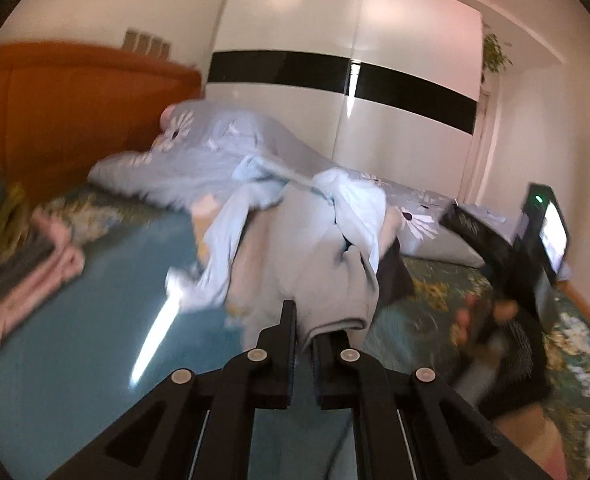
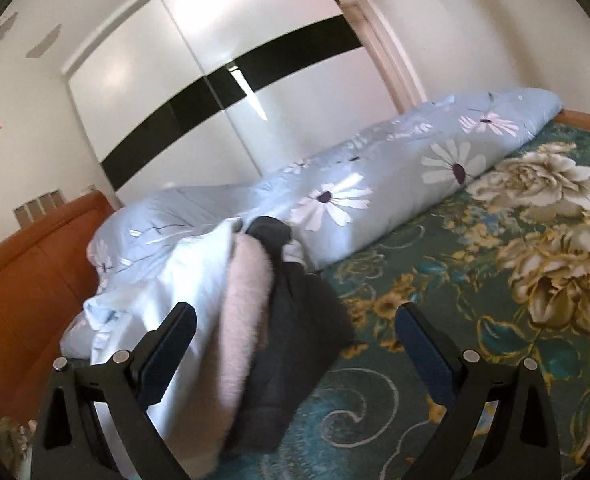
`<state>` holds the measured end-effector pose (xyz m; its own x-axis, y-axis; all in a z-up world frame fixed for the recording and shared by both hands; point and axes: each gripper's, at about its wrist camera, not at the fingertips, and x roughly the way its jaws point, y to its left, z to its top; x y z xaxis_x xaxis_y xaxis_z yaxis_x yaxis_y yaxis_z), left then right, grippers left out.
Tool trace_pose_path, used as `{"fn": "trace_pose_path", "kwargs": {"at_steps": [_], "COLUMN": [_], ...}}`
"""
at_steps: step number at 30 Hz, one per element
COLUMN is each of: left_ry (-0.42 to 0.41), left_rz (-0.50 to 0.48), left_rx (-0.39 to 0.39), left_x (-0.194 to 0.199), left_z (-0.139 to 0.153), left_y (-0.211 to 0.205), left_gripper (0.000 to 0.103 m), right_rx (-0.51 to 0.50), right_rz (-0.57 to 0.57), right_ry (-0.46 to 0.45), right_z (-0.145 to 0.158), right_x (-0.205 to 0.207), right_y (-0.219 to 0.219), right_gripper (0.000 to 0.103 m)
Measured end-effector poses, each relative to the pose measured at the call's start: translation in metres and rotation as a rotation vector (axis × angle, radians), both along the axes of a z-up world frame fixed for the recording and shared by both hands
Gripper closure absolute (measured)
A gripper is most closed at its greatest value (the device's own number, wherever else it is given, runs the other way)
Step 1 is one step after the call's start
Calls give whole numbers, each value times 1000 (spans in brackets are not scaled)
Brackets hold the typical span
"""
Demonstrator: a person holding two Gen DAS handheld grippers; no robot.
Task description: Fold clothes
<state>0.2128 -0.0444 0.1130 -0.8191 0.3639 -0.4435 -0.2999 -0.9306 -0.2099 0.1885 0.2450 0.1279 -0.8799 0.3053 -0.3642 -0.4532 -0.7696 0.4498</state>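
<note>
Behind the bed stands a glossy white wardrobe with a black band [image 1: 335,80]. Across the teal floral bedspread [image 2: 495,280] lies a pale blue daisy-print duvet [image 2: 375,184], with the heap of unfolded clothes [image 1: 295,240] in front. From it the left gripper [image 1: 303,336] pinches a grey knit garment [image 1: 327,288], jaws clamped; the right gripper [image 2: 295,344] gapes empty. Tangled neighbours may drag along, since the pale blue shirt [image 1: 355,200] drapes over the grey piece.

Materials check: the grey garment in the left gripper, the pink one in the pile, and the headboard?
Grey garment: looks like soft matte knit, maybe fleece; it drapes in thick, rounded folds. Pink garment: fuzzy plush or wool-like; its edge shows a visible nap. Headboard: smooth orange-brown panels with seams, likely faux leather or lacquered wood; blur leaves it open.
</note>
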Motion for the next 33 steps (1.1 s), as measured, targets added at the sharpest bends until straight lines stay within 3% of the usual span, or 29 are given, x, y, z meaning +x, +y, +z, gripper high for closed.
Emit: {"fn": "trace_pose_path", "kwargs": {"at_steps": [9,13,18,22,28,31,33], "left_ry": [-74,-115,-70,-7,-21,3,23], "left_rz": [-44,-59,-155,-268,-403,-494,-555], "left_rx": [78,110,161,194,275,306,321], "left_x": [89,99,110,128,141,156,166], "left_z": [-29,-40,-29,-26,-26,-16,-9], "left_y": [-49,-63,-70,-70,-72,-63,-57], "left_gripper": [96,96,96,96,96,96,96], "right_rx": [87,122,120,-37,-186,-333,-370], "right_rz": [173,288,447,547,457,425,412], "right_ry": [53,25,-58,-204,-403,-410,-405], "right_z": [22,25,6,-39,-80,-78,-72], "right_x": [15,28,50,70,106,115,125], "right_y": [-60,-88,-110,-108,-92,-81,-78], "right_gripper": [3,3,3,3,3,3,3]}}
